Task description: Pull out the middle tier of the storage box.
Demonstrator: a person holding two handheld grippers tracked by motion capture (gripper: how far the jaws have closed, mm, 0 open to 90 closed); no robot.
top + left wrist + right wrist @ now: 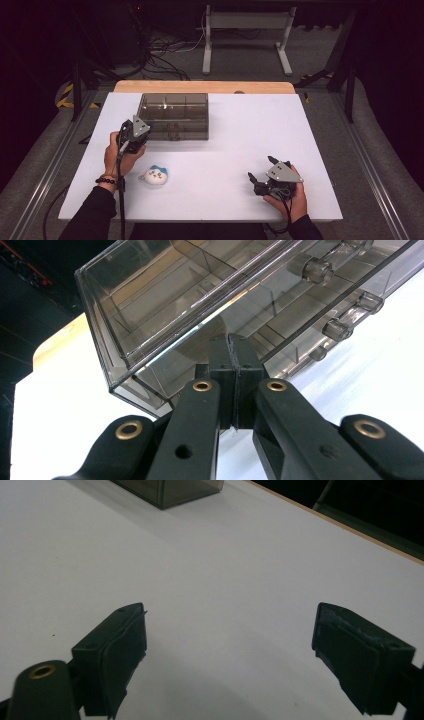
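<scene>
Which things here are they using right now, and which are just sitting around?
In use:
- clear box
- left hand-held gripper, jaws shut, by the box's near corner

Just sitting:
- small plush toy
- right hand-held gripper, jaws open over bare table

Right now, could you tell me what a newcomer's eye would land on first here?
Probably the smoky clear compartment box at the back left of the white table, with the left tongs closed right against its near edge. Next, the small white-and-blue plush toy near the front, and the right tongs wide open over bare table.

A white table carries a clear box and plush toy.
</scene>
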